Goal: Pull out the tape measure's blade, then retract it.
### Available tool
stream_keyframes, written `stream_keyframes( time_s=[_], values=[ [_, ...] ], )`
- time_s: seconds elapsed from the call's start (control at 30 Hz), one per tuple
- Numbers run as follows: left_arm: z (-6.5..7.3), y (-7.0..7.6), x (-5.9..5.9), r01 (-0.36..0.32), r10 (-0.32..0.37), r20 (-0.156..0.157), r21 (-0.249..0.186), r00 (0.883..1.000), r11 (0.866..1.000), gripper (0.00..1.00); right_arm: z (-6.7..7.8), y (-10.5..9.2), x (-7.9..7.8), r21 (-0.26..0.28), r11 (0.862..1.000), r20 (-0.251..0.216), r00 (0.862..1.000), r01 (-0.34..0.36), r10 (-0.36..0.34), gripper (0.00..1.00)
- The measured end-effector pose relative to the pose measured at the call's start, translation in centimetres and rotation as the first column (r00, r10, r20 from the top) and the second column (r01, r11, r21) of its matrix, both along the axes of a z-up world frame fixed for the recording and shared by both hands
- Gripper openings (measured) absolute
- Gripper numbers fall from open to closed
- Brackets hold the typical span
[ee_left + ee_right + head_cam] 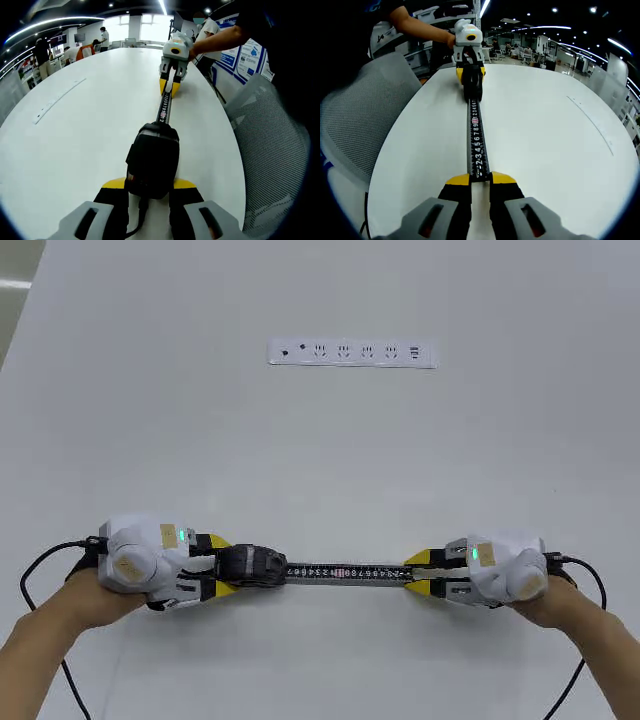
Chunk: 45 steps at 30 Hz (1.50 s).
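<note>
The tape measure [250, 565] has a black case, held just above the white tabletop [320, 460] in the left gripper [224, 565]. Its dark blade [345, 572], with white numerals 2 to 9 near the tip, runs out straight and level, the tip pinched in the right gripper [418, 573].

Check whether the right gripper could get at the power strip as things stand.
Probably not yet: the right gripper is shut on the blade, which runs to the case in the left gripper. Otherwise nothing on the table stands between it and the power strip.
</note>
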<state>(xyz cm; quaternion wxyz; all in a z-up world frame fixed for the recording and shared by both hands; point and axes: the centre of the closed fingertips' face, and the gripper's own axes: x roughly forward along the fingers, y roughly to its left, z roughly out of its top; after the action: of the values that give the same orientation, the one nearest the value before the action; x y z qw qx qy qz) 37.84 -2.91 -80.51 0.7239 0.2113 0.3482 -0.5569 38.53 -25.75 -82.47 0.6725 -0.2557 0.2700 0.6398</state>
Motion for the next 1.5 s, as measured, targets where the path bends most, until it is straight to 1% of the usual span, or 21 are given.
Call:
stream_keyframes(
  time_s=[0.37, 0.63, 0.77, 0.93, 1.03, 1.37, 1.43, 1.5],
  values=[
    [0.0, 0.0, 0.0, 0.001, -0.001, -0.004, 0.001, 1.000, 1.000, 0.28, 0.1, -3.0, 0.2, -0.037, 0.999, 0.003, 1.000, 0.028, -0.028, 0.10],
    [0.2, 0.0, 0.0, 0.009, -0.009, -0.008, 0.010, 1.000, 1.000, 0.28, 0.1, -4.3, 0.3, -0.054, 0.998, 0.004, 0.999, 0.040, -0.040, 0.10],
    [0.1, 0.0, 0.0, 0.017, -0.017, -0.010, 0.024, 1.000, 1.000, 0.28, 0.1, -4.2, 0.0, -0.060, 0.997, -0.007, 0.999, 0.037, -0.038, 0.11],
    [0.0, -0.3, 0.0, 0.018, -0.018, -0.010, 0.027, 1.000, 0.999, 0.29, 0.1, -4.2, 0.0, -0.076, 0.997, -0.002, 0.999, 0.033, -0.033, 0.12],
    [0.0, -0.3, 0.0, 0.019, -0.018, -0.009, 0.038, 1.000, 0.999, 0.29, 0.2, -4.0, -0.2, -0.093, 0.996, 0.010, 1.000, 0.011, -0.010, 0.13],
    [-0.1, -0.2, 0.1, 0.007, -0.007, -0.011, 0.050, 1.000, 0.999, 0.30, 0.1, -4.2, -0.1, -0.115, 0.993, 0.014, 1.000, 0.027, -0.026, 0.14],
    [-0.1, -0.1, 0.1, -0.002, 0.002, -0.004, 0.052, 1.000, 0.999, 0.30, 0.0, -4.1, 0.0, -0.119, 0.993, 0.023, 0.999, 0.029, -0.026, 0.16],
    [-0.1, -0.1, 0.1, -0.017, 0.017, 0.002, 0.046, 1.000, 0.999, 0.30, -0.1, -4.1, -0.1, -0.121, 0.992, 0.015, 0.999, 0.037, -0.036, 0.18]
  ],
)
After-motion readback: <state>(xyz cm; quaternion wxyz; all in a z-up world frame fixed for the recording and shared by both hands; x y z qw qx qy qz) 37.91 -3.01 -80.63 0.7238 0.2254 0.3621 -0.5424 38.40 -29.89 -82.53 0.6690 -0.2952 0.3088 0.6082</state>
